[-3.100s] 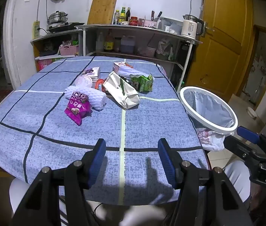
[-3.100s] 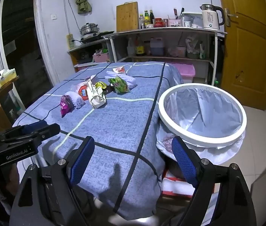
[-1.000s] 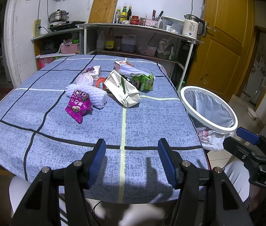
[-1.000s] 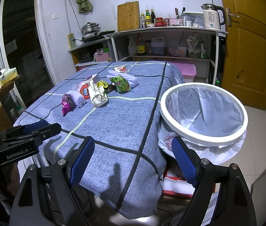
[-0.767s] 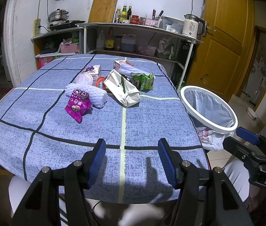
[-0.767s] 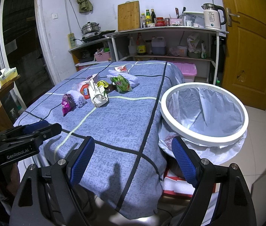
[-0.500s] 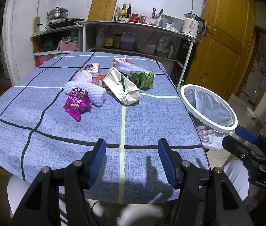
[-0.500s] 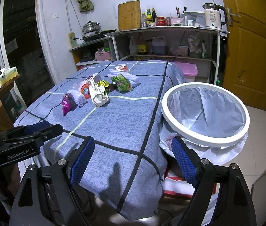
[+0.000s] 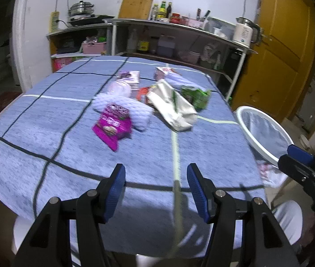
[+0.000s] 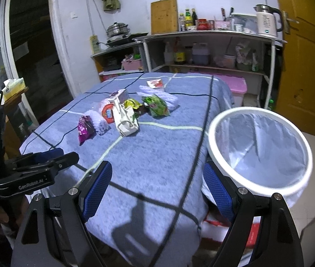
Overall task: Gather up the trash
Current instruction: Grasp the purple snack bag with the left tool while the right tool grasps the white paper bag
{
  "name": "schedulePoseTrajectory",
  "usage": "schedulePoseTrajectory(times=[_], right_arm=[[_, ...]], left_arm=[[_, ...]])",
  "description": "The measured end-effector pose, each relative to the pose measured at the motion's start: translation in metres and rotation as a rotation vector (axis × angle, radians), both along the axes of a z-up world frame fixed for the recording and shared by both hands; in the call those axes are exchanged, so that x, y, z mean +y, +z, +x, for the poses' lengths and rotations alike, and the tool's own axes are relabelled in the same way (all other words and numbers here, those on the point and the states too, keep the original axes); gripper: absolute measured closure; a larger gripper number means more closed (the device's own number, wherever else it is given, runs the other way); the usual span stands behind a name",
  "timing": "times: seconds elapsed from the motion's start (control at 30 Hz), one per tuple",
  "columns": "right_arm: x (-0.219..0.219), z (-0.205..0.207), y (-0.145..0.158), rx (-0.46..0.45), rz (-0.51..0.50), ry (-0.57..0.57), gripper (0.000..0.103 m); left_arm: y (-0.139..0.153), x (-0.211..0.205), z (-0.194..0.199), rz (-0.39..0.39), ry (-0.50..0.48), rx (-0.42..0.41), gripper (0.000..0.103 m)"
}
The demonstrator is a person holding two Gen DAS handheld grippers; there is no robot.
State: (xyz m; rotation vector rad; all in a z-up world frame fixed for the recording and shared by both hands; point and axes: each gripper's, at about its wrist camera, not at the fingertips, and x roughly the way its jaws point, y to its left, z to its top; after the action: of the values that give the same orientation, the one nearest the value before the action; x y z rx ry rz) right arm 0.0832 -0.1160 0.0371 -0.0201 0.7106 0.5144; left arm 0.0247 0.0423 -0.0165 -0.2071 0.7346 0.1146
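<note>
Left hand-held gripper [image 9: 156,188] gapes, purple wrapper [image 9: 112,128] well beyond.

Home kitchen: shelving [image 10: 202,37] w/ kettle [image 10: 266,22], sauce bottles [image 10: 187,19], steamer pot [image 10: 117,30], cutting board [image 10: 164,15].

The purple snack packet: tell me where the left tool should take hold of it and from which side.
Grip the purple snack packet by its near pointed corner, coming from the table's near edge. It lies flat on the tablecloth, with that corner facing the open left tool, while white foam netting crowds its far side.
</note>
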Motion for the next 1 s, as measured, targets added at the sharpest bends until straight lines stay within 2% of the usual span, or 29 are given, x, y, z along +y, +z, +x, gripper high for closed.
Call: schedulePoseTrajectory(times=[0.23, 0.53, 0.83, 0.93, 1.0], right_arm=[[0.028, 0.031, 0.004, 0.01, 0.002, 0.071, 0.019], [0.076, 0.075, 0.0, 0.06, -0.013, 0.175, 0.021], [0.12, 0.118, -0.027, 0.151, -0.078, 0.254, 0.038], [0.125, 0.128, -0.032, 0.18, -0.081, 0.26, 0.047], [0.128, 0.13, -0.035, 0.195, -0.083, 0.268, 0.064]], left_arm=[[-0.002, 0.034, 0.021, 0.003, 0.064, -0.001, 0.043], [-0.007, 0.058, 0.049, 0.001, 0.03, 0.005, 0.039], [-0.018, 0.066, 0.068, -0.006, -0.009, 0.032, 0.039], [-0.022, 0.068, 0.07, -0.019, -0.012, 0.041, 0.041], [-0.024, 0.069, 0.071, -0.028, -0.015, 0.047, 0.047]])
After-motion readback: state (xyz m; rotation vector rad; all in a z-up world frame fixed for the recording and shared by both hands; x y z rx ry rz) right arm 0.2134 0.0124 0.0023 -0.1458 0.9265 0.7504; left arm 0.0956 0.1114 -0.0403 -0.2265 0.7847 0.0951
